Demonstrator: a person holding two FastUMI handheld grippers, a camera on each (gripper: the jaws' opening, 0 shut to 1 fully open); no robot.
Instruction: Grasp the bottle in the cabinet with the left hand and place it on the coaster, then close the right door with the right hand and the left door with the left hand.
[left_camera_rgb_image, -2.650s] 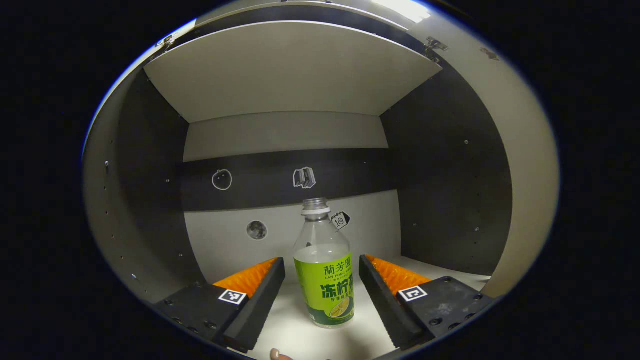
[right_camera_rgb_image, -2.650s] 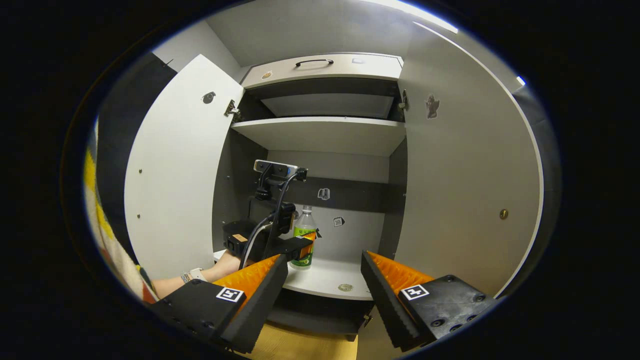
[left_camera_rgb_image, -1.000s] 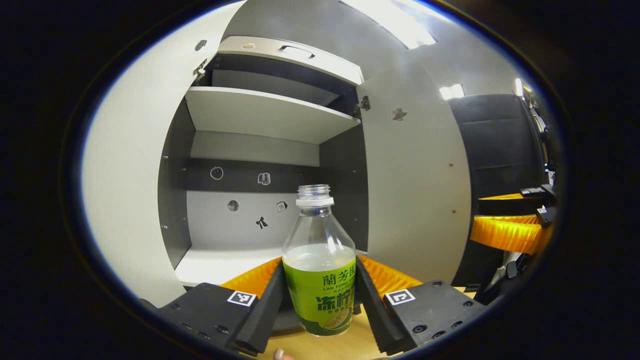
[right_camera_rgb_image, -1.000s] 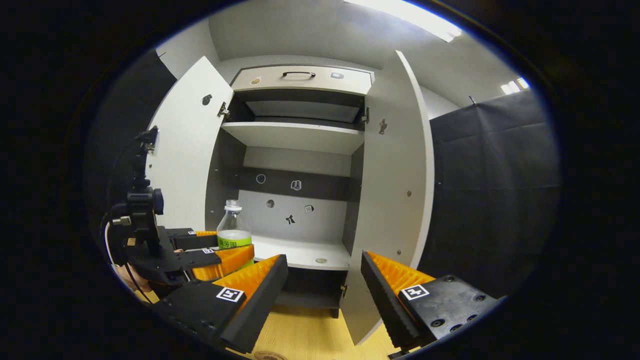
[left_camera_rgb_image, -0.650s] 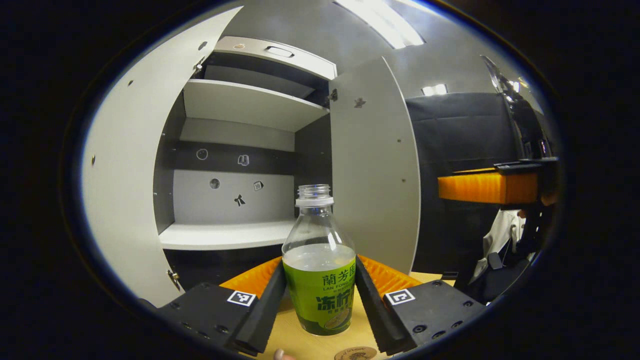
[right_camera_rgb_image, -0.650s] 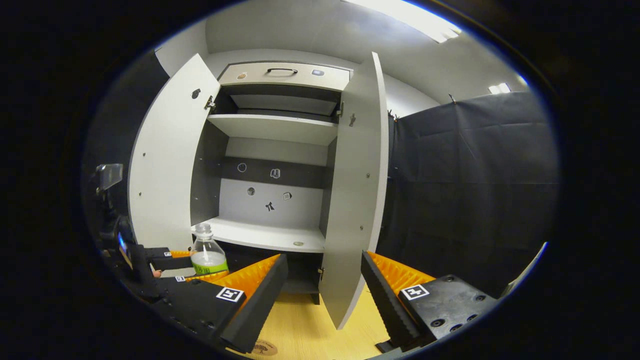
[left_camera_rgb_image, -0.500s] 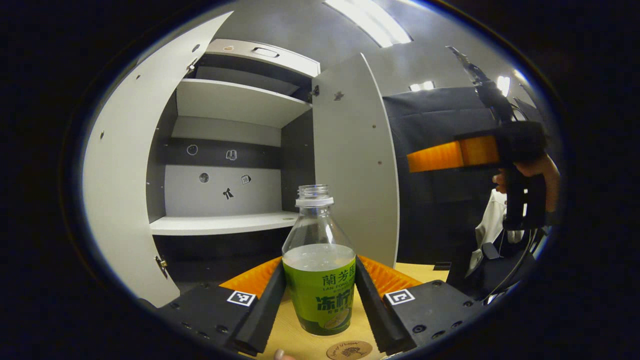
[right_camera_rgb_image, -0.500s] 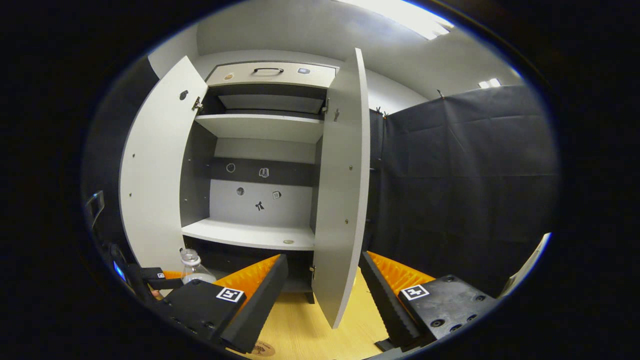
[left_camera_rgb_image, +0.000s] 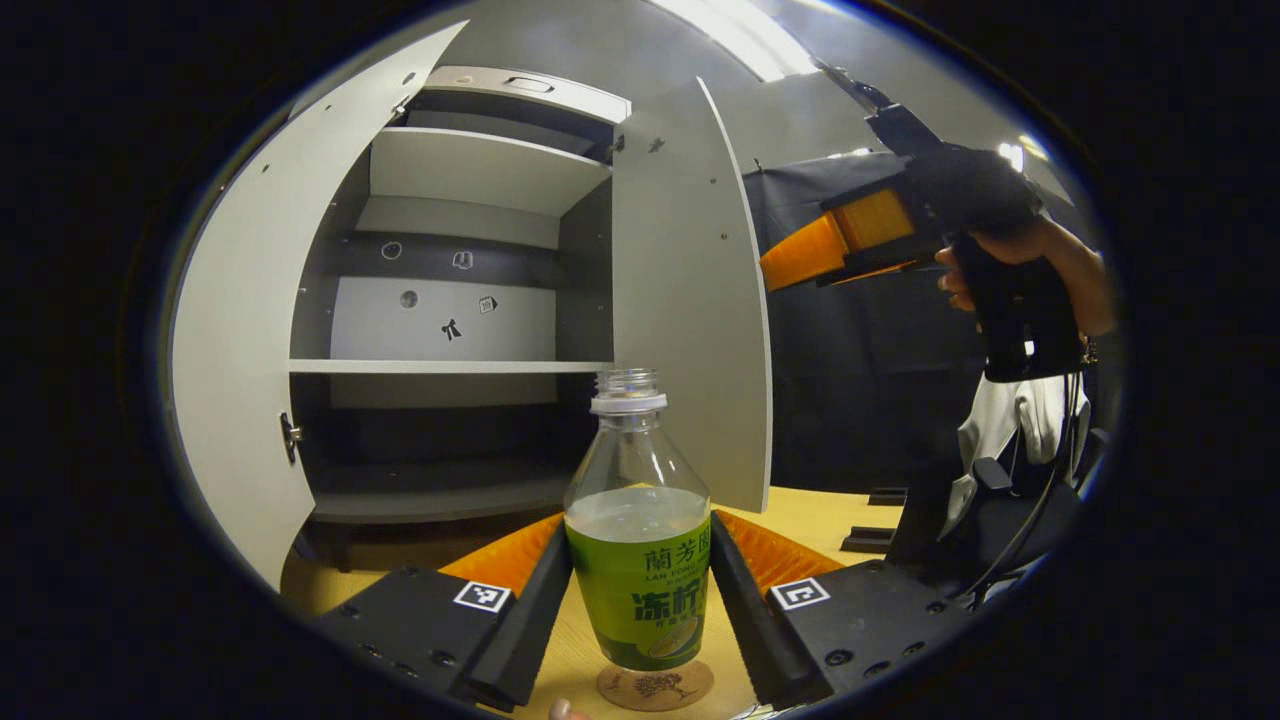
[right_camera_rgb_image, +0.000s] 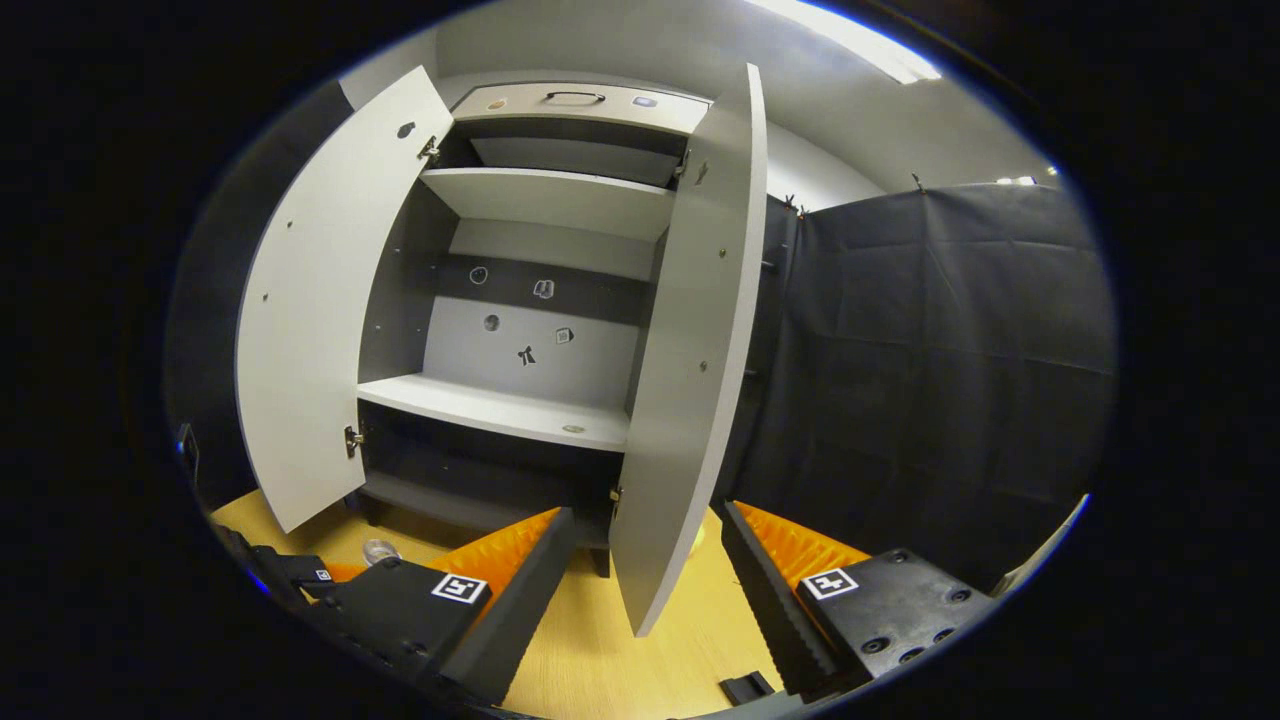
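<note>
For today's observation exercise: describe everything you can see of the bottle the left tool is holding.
The bottle is clear plastic with no cap, a white neck ring and a green label round its lower body. Liquid fills it to about the label's top. It stands upright, clamped between the left tool's two fingers, its base at the round wooden coaster on the table.

You are in a recording booth, not a home: black cloth (right_camera_rgb_image: 950, 330) walls it in, and a bare grey cabinet (right_camera_rgb_image: 520, 300) stands on a wooden desk (right_camera_rgb_image: 590, 640) under strip lights (right_camera_rgb_image: 850, 35).
</note>
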